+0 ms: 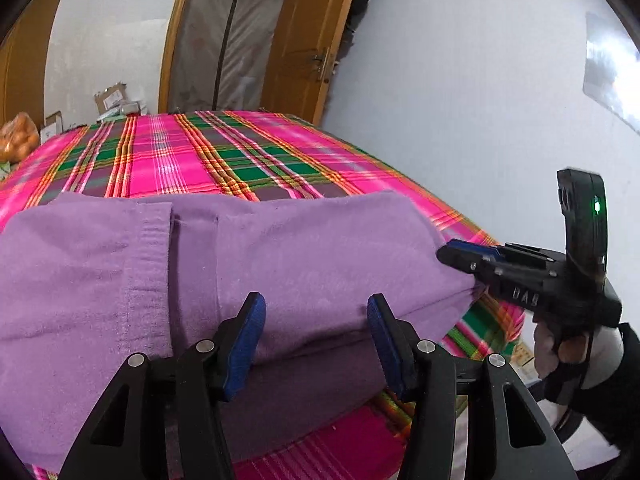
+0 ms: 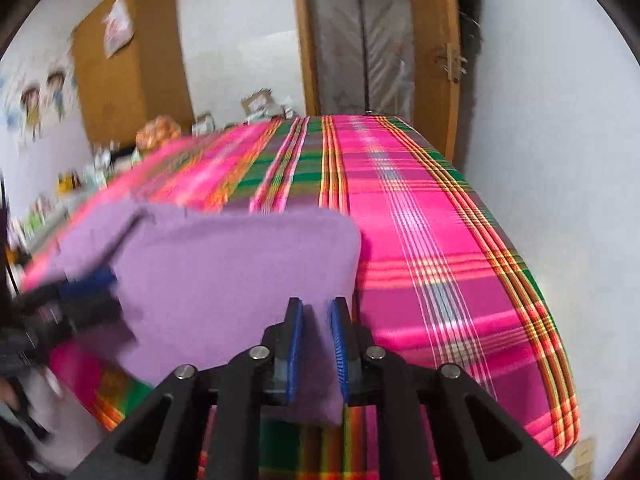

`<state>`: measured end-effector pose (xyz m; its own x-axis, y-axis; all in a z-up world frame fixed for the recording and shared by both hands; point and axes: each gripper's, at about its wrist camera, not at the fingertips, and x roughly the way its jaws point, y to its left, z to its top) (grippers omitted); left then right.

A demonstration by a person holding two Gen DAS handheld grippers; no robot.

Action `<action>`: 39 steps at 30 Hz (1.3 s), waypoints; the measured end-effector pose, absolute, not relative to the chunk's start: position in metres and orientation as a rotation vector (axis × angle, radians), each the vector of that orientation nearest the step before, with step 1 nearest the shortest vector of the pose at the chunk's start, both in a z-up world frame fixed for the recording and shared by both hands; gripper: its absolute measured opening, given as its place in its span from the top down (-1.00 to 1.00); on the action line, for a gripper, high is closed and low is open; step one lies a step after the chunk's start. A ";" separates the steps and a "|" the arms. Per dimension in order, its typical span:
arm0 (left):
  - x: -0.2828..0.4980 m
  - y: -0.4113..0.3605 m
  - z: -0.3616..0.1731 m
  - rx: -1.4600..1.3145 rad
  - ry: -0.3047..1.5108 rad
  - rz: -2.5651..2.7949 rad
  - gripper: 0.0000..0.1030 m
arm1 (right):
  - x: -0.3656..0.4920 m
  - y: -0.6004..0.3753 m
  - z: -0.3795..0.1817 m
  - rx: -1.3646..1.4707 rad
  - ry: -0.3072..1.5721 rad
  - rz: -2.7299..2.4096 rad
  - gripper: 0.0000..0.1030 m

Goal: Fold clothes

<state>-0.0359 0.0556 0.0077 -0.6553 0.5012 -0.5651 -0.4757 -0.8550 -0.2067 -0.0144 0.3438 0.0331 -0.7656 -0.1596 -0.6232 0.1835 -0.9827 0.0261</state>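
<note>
We see a purple garment (image 1: 248, 264) lying folded on the near end of a bed (image 1: 224, 152) covered in pink, green and orange plaid. All places below are given from the garment.

Our left claw (image 1: 316, 340) stands at its near edge with the jaws spread wide; the blue pads (image 1: 246, 344) sit apart over the fold and do not press the cloth, so it is released. In the right wrist view this claw (image 2: 86, 286) shows blurred at the garment's left edge.

Our right claw (image 2: 316, 350) sits at the garment's near right corner. Its jaws stand a narrow gap apart with a strip of purple cloth between the pads (image 2: 295, 354); whether the pads press on that cloth we cannot tell. In the left wrist view this claw (image 1: 454, 258) reaches in from the right and meets the cloth's right edge, a hand (image 1: 560, 350) on its handle.

Beyond the garment the plaid runs bare to the far end of the bed. Behind that stands a wooden door (image 2: 436, 52), with a wardrobe (image 2: 132, 64) to the far left.
</note>
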 end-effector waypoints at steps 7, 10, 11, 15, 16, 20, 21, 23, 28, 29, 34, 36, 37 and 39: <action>-0.028 0.046 0.009 -0.850 -0.064 2.468 -0.08 | -0.002 0.337 0.045 0.921 0.064 -2.767 0.68; -0.022 0.047 0.005 -0.825 -0.023 2.477 -0.08 | -0.001 0.336 0.033 0.934 0.057 -2.735 0.70; -0.021 0.047 0.005 -0.821 -0.020 2.480 -0.08 | 0.001 0.337 0.030 0.910 0.045 -2.738 0.71; -0.021 0.045 0.005 -0.821 -0.046 2.473 -0.08 | 0.010 0.342 0.035 0.880 0.101 -2.718 0.72; -0.021 0.044 0.004 -0.821 -0.053 2.471 -0.08 | 0.011 0.349 0.039 0.880 0.094 -2.733 0.72; -0.020 0.045 0.004 -0.814 -0.045 2.483 -0.08 | 0.014 0.370 0.053 0.870 0.019 -2.787 0.67; -0.020 0.045 0.004 -0.814 -0.043 2.485 -0.08 | 0.015 0.373 0.056 0.866 0.001 -2.791 0.66; -0.020 0.045 0.004 -0.814 -0.047 2.485 -0.08 | 0.018 0.373 0.059 0.856 -0.016 -2.783 0.66; -0.016 0.043 0.005 -0.818 -0.061 2.487 -0.08 | 0.015 0.351 0.038 0.928 0.037 -2.712 0.66; -0.014 0.043 0.005 -0.818 -0.065 2.487 -0.08 | 0.014 0.351 0.036 0.936 0.032 -2.713 0.67; -0.013 0.037 0.009 -0.849 -0.115 2.479 -0.08 | 0.002 0.359 0.051 0.913 -0.025 -2.740 0.67; -0.019 0.032 0.017 -0.850 -0.140 2.491 -0.08 | -0.008 0.362 0.058 0.892 -0.049 -2.751 0.67; -0.023 0.031 0.021 -0.843 -0.149 2.497 -0.08 | -0.013 0.362 0.061 0.883 -0.061 -2.755 0.67; -0.034 0.031 0.030 -0.836 -0.158 2.514 -0.08 | -0.028 0.360 0.064 0.882 -0.077 -2.755 0.67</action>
